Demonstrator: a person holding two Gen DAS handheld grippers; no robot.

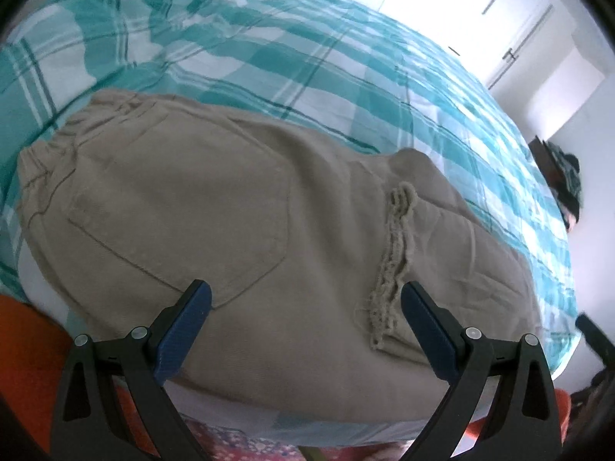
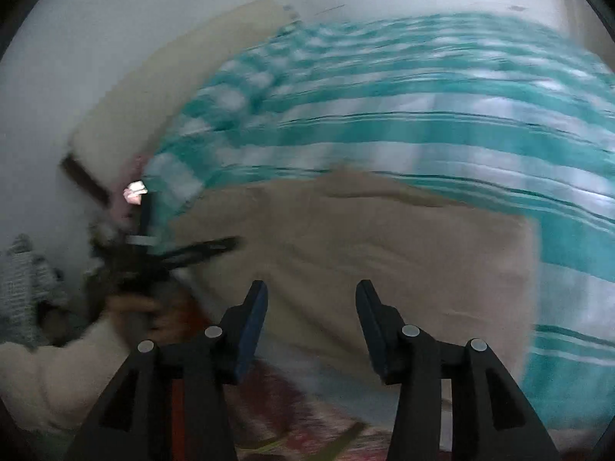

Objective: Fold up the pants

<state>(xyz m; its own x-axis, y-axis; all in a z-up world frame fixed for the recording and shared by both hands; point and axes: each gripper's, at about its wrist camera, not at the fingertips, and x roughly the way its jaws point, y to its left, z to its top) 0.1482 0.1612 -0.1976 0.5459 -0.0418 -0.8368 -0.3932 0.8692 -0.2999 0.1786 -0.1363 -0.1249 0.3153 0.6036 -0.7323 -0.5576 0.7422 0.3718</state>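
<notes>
A home bedroom is shown; a bed [image 1: 269, 38] is covered with a teal and white checked bedspread [image 2: 442, 123]; white wardrobe doors [image 1: 480, 7] with long handles are seen beyond it.

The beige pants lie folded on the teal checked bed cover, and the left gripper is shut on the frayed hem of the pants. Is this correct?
Not quite. The left gripper is open, not shut: in the left wrist view its jaws stand wide apart above the cloth and the frayed hem lies between them, ungripped. The rest holds: the beige pants lie folded on the teal checked bed cover.
</notes>
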